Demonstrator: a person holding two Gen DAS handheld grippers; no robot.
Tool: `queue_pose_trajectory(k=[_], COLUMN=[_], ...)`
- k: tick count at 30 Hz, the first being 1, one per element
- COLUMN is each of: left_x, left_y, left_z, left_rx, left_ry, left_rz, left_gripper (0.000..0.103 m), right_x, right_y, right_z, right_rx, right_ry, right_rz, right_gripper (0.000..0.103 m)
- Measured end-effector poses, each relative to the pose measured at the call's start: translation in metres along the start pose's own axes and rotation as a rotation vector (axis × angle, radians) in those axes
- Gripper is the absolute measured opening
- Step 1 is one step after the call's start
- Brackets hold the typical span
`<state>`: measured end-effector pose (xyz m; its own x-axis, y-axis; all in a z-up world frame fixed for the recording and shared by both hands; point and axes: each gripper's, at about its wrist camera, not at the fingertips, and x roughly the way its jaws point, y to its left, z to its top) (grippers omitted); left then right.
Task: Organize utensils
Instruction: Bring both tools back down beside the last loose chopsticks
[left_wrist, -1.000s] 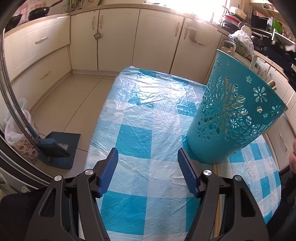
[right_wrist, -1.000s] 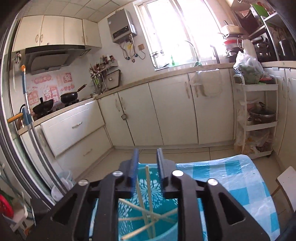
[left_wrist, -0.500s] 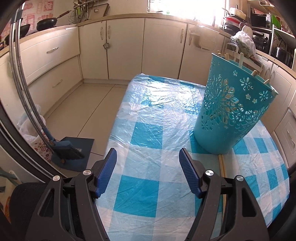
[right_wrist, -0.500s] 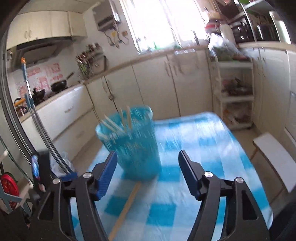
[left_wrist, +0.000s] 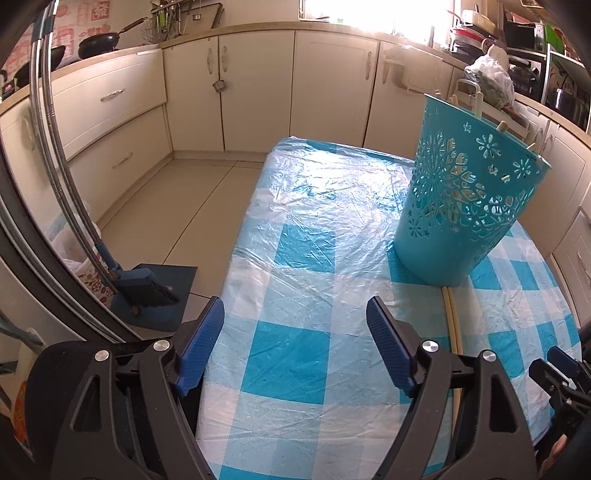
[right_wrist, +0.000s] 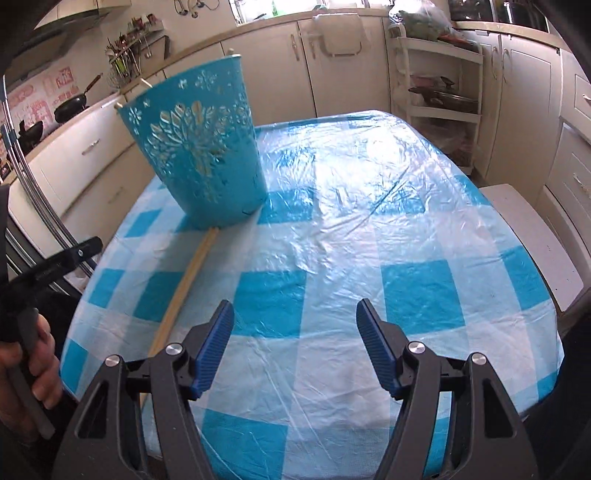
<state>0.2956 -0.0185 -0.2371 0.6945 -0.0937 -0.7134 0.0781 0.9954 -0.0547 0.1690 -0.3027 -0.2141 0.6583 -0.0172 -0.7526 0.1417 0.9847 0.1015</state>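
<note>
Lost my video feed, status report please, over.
Left gripper open, empty. Right gripper open, empty. Chopsticks flat on table, far ends against teal basket. Path clear.

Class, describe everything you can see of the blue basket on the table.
The blue basket is teal, plastic-looking, round and tapered, wider at the rim than at the base, its wall pierced with flower and snowflake cut-outs. It stands upright on the checked tablecloth, open end up. Pale wooden chopstick tips poke above its rim. A loose pair of chopsticks lies on the cloth, one end at its base. Neither tool touches it.
</note>
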Motion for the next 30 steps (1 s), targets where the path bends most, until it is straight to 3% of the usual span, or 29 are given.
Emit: queue_pose_trajectory(k=[11, 30], left_x=[-0.004, 0.004], left_y=[0.001, 0.002], left_z=[-0.005, -0.007], left_rx=[-0.004, -0.012], left_ry=[0.011, 0.033], left_rz=[-0.008, -0.02], left_gripper=[0.08, 0.082], right_x=[-0.001, 0.006], right_y=[0.0, 0.005], right_z=[-0.016, -0.017], right_rx=[-0.022, -0.04], right_ry=[0.017, 0.021], right_rz=[-0.028, -0.031], right_gripper=[0.071, 0.075])
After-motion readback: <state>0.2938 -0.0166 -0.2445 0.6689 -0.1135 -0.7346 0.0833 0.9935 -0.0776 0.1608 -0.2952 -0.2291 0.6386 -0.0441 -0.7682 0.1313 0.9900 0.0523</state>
